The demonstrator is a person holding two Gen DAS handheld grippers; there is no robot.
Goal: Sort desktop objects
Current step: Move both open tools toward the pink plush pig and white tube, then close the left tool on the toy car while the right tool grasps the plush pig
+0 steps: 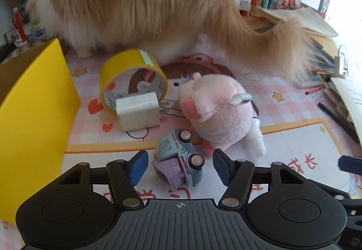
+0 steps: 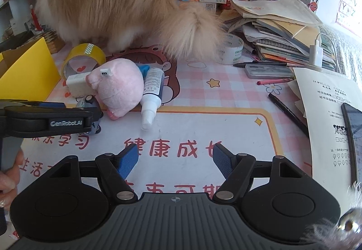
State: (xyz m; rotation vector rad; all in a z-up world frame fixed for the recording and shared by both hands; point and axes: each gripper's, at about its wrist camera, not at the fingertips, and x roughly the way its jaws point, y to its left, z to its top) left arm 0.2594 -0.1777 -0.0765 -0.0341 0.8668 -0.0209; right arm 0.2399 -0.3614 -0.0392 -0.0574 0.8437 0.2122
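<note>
Left claw [image 1: 179, 165] open | toy truck [image 1: 181, 159] between fingers | "FUN TRUCK"

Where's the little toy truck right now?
In the left wrist view, the toy truck lies tipped on the desk mat, between the left hand-held gripper's open fingers, beside the pink plush.

We see the left gripper [image 1: 179, 165] pitched downward, jaws apart on either side of the toy truck [image 1: 181, 157], blue pads clear of it. Right gripper [image 2: 175, 159] sits to the right of the truck, tilted down, jaws parted around nothing. A hand [image 2: 9, 173] grips the left handle.
</note>
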